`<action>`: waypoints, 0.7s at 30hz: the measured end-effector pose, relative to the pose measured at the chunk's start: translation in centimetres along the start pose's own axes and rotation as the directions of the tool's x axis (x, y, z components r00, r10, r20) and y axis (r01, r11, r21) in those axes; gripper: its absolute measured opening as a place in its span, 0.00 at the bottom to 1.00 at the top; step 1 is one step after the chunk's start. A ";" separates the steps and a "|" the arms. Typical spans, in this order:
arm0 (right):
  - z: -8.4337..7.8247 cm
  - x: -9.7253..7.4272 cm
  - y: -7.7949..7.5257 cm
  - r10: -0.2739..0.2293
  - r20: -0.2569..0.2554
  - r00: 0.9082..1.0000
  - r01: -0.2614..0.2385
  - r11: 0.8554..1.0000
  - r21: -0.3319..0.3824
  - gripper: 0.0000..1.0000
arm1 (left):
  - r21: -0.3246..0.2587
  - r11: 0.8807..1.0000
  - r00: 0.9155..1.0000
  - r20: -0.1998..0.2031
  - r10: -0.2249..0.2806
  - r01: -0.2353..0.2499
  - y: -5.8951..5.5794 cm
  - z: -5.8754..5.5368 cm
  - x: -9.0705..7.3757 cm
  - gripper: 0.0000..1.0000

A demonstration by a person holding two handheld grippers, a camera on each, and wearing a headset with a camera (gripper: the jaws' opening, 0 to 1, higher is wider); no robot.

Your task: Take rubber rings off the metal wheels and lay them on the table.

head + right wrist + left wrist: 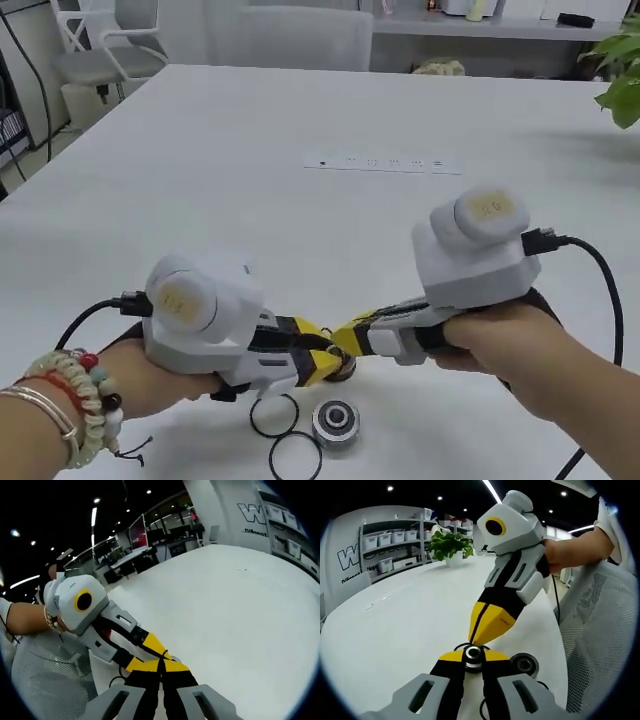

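White table (pixel 250 180) surface is spread across the head view, with a socket strip (pixel 383 162) set into it farther back, an office chair (pixel 110 40) beyond its far left corner and a potted plant (pixel 620 70) at the far right edge. Near the front edge the two grippers are brought tip to tip above the table. The left gripper (pixel 322 366) is held from the left, and its yellow jaws are closed on a small metal wheel (pixel 473 655), which is clamped between them just above the tabletop. The right gripper (pixel 346 346) is brought in from the right with its jaws drawn together to a narrow point at the top edge of that wheel, where a thin black rubber ring (pixel 460 647) is pinched between the tips. A second wheel (pixel 335 421) is seen lying flat on the table just below the meeting jaws. Just to its left a first loose ring (pixel 273 415) is laid flat, and a second loose ring (pixel 295 455) is laid nearer the front edge, the two rings touching or slightly overlapping. Beaded bracelets (pixel 70 400) are worn on the wrist behind the left gripper. Shelves (pixel 385 540) with white bins are seen against the wall in the left gripper view.
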State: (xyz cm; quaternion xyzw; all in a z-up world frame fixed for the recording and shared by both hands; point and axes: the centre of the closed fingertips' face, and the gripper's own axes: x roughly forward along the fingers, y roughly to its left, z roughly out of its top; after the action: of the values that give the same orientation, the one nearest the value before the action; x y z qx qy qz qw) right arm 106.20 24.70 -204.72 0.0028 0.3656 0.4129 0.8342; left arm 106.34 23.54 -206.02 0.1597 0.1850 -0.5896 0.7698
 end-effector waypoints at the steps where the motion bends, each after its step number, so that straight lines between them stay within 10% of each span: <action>1: -0.1 0.0 -0.3 -0.008 0.003 1.000 0.007 1.000 0.004 0.00 | -0.008 1.000 1.000 -0.001 0.002 -0.002 0.0 0.0 0.0 0.08; 9: -0.5 -0.2 -0.8 -0.029 -0.015 0.999 0.029 1.000 -0.001 0.00 | -0.074 0.997 0.999 -0.036 -0.004 0.001 -0.1 0.1 -0.2 0.10; 21: -0.2 -0.7 -1.0 -0.016 -0.005 1.000 0.016 1.000 0.024 0.00 | 0.015 0.999 0.997 -0.070 -0.040 0.042 -0.1 2.0 -3.8 0.26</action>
State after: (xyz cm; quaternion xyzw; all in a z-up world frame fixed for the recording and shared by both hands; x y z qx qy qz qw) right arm 106.46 23.48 -204.75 0.0089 0.3723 0.4020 0.8365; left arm 105.54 25.87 -202.49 0.1825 0.2101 -0.6008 0.7494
